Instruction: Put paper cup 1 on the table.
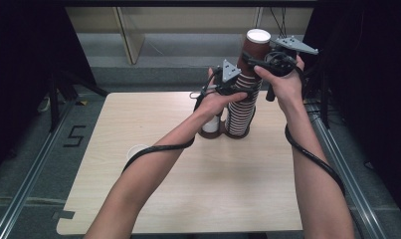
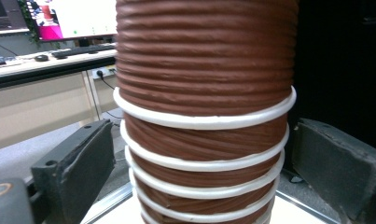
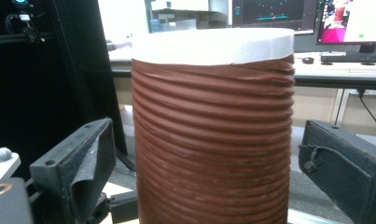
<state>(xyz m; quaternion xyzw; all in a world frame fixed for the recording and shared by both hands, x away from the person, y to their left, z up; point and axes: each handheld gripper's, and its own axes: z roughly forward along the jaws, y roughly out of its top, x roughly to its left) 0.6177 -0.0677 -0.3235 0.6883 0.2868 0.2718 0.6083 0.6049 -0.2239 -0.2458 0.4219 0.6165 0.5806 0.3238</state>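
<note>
**Cup stack flanked by both grippers**

A tall stack point(image 1: 244, 94) of ribbed brown cups is seen standing upside down at the far side of the table point(image 1: 188, 194). The left gripper point(image 2: 202, 154) is placed around its middle rims, jaws open, a gap visible on each side. The right gripper point(image 3: 209, 158) is set around the top cup point(image 3: 212, 135), jaws likewise apart and not touching. Two loose cups are seen on the table: one point(image 1: 211, 124) beside the stack, one point(image 1: 137, 151) nearer.

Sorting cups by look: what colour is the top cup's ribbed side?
Brown top cup, white rim; right gripper view.
</note>
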